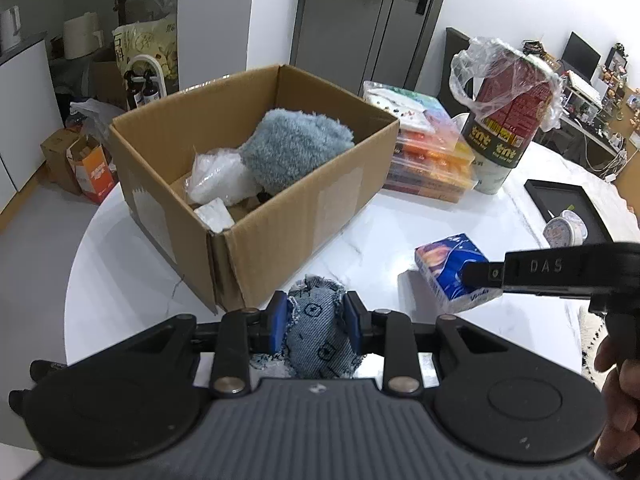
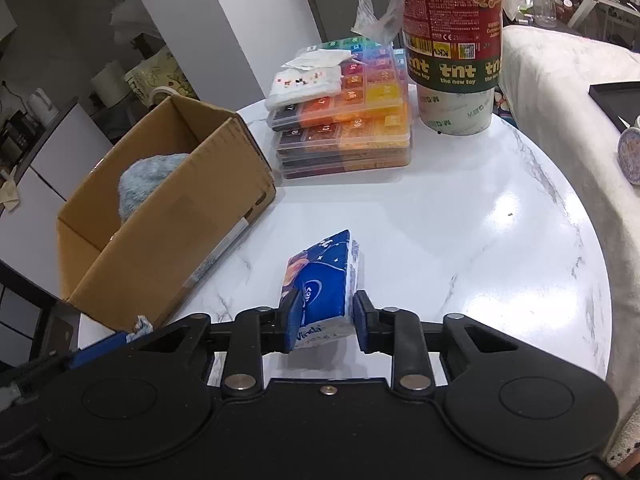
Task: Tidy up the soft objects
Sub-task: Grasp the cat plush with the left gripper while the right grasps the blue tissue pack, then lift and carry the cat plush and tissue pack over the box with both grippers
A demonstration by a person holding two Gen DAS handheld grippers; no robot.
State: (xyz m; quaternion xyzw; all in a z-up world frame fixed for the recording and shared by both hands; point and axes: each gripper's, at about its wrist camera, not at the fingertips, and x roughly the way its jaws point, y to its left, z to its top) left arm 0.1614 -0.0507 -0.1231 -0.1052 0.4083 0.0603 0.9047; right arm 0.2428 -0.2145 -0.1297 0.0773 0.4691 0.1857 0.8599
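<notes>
An open cardboard box (image 1: 280, 216) stands on the white marble table (image 1: 120, 280); it also shows in the right wrist view (image 2: 160, 240). Inside lie a grey fluffy cloth (image 1: 296, 148) and white plastic-wrapped packs (image 1: 220, 176). My left gripper (image 1: 316, 322) is shut on a frayed denim pouch (image 1: 320, 336) just in front of the box's near corner. My right gripper (image 2: 326, 320) is shut on a blue tissue pack (image 2: 320, 280), tilted, close above the table, right of the box; the pack (image 1: 448, 268) also shows in the left wrist view.
A stack of colourful bead cases (image 2: 344, 120) stands behind the box, a red-and-green canister on a tape roll (image 2: 452, 60) to its right. A black frame (image 1: 568, 208) and a small cup (image 1: 568, 228) lie at the far right. A white-covered sofa (image 2: 568, 120) borders the table.
</notes>
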